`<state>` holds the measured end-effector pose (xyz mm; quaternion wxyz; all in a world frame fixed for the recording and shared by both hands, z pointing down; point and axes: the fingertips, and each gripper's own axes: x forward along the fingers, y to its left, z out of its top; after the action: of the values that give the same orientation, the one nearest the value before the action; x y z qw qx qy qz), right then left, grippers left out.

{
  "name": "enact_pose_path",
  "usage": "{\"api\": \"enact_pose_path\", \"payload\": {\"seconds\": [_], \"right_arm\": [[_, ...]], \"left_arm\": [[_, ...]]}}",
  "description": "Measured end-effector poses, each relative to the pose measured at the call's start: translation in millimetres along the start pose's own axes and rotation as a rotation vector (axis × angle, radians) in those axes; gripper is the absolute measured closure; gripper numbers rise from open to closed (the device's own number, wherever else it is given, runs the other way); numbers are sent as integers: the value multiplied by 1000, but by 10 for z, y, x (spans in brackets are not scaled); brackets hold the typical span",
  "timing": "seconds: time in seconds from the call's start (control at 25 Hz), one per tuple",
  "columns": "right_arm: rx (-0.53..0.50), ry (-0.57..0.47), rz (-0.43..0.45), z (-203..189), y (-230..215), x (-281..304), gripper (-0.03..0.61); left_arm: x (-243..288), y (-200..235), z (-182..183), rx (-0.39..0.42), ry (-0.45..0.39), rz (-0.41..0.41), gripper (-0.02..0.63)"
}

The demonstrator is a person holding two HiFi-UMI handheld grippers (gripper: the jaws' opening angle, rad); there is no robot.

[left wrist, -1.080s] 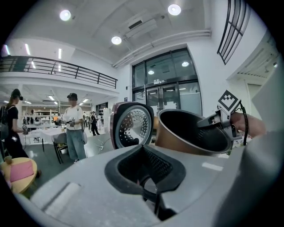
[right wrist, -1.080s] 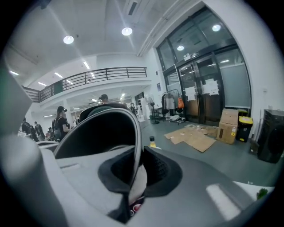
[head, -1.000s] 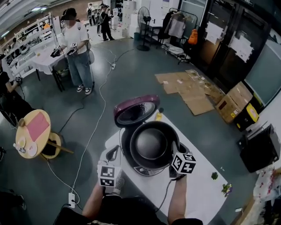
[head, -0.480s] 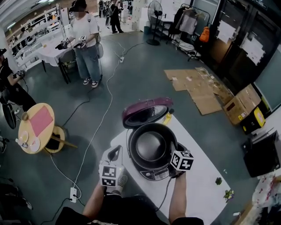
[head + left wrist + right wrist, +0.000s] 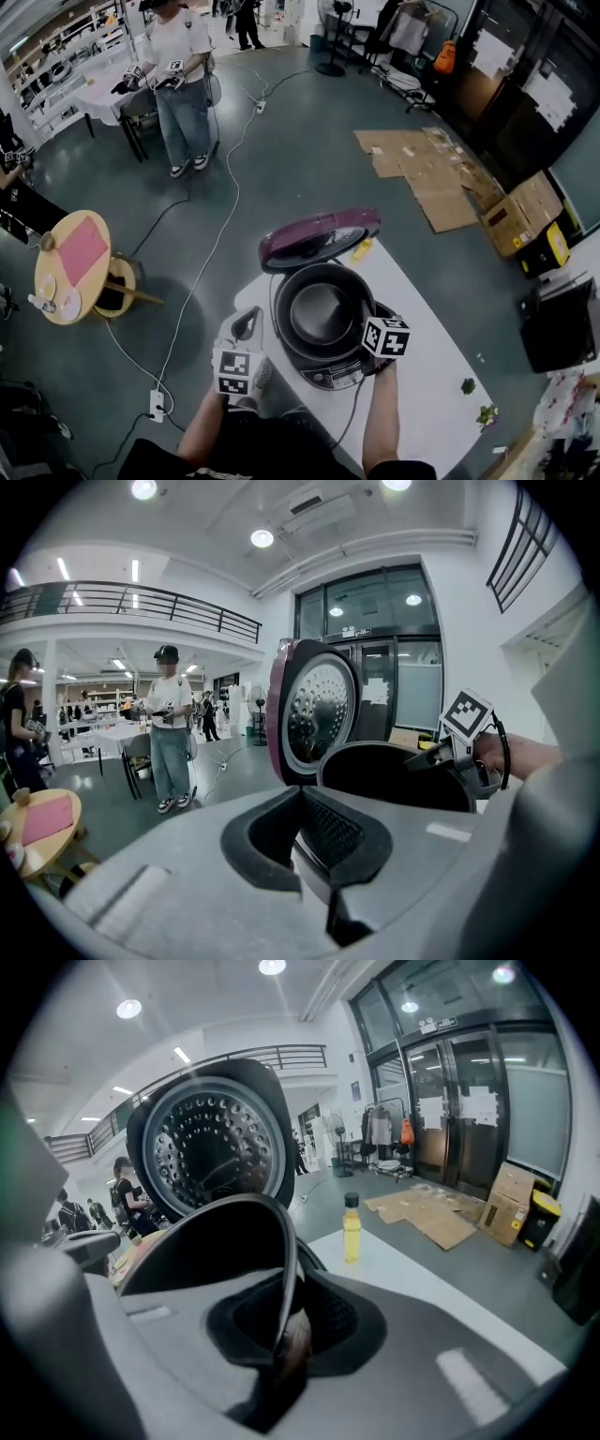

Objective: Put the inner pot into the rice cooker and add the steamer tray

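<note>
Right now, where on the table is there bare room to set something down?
Widest bare patch: the white table right of the rice cooker, between the yellow bottle and the small green bits. Left of the cooker only a thin strip shows, with the left gripper over it. The near edge is crossed by the cord.

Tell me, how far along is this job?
Lid is open. The left gripper and right gripper clamp the inner pot by its rim in the rice cooker; whether it's seated is unclear. Left: let go, then add the steamer tray, not in view.
</note>
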<state>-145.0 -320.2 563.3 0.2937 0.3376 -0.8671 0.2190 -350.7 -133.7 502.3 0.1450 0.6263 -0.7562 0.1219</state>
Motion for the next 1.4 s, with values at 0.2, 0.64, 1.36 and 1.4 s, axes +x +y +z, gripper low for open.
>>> {"api": "enact_pose_path", "payload": {"seconds": [0.2, 0.64, 1.36, 1.4], "right_arm": [[-1, 40, -5, -93, -44, 144, 542], [-59, 111, 19, -219, -76, 331, 540], [-128, 217, 86, -294, -74, 504, 537], [-132, 218, 84, -297, -74, 501, 537]], "left_arm": [[177, 20, -65, -11, 24, -16, 603], [435, -65, -170, -12, 58, -64, 603], [526, -136, -231, -7, 90, -95, 603], [525, -146, -230, -6, 90, -97, 603]]}}
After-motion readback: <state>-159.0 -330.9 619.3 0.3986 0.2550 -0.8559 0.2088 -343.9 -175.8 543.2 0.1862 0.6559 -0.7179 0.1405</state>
